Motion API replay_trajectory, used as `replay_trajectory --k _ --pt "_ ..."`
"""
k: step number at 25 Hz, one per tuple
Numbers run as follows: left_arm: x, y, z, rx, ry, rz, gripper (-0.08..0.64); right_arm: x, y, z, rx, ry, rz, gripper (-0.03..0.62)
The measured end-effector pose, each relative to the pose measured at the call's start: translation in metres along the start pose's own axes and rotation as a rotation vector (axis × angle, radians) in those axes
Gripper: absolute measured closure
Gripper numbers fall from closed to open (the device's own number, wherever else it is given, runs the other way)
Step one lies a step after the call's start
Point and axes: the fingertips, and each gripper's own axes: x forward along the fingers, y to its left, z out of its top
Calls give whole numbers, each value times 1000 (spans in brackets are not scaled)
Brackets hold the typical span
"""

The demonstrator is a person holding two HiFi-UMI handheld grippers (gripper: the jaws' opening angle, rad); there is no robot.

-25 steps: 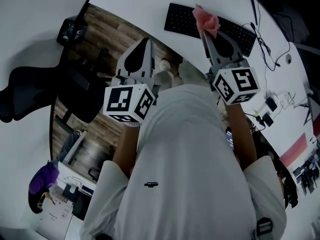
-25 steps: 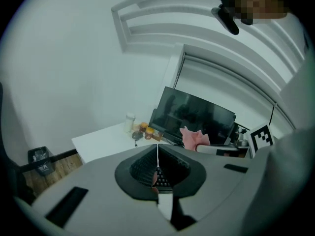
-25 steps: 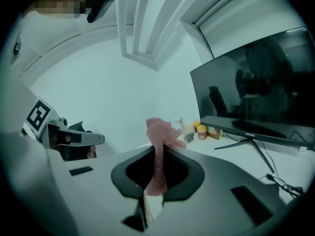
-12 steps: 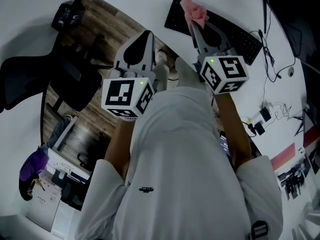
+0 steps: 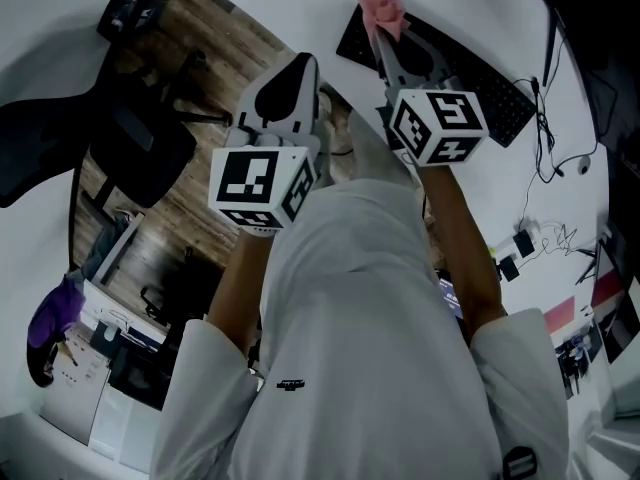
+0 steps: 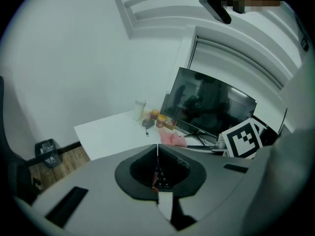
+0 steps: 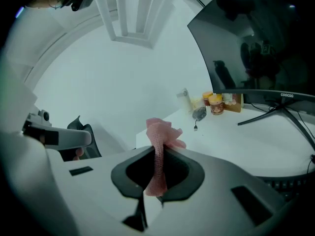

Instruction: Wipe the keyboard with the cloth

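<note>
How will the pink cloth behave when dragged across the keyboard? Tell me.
Probably floppy: the cloth bunches and droops where the right gripper pinches it. Likely light, as it hangs by one pinch. Its knit-looking surface should grip the keyboard rather than slide.

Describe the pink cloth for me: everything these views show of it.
The cloth is pink, soft and looks knitted. It is crumpled into a narrow strip. The right gripper is shut on its middle, so a bunched tuft sticks out past the jaw tips and a tail hangs down behind them. In the head view it is near one end of the black keyboard, but whether it touches the keys cannot be told. Nothing else is seen touching it.
</note>
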Motion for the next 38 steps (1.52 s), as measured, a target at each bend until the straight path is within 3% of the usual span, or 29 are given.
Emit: replay_trajectory --k 8,20,34,38 --pt "22 11 -13 -32 38 14 537 34 -17 -28 109 92 -3 563" --pt "41 16 -29 -34 97 2 537 71 -46 -66 209 231 -102 563" --pt "52 5 -28 -5 119 -51 537 59 -64 -70 242 225 -158 563" --pt "53 -2 -30 7 127 -67 537 43 -79 -68 254 220 -213 563"
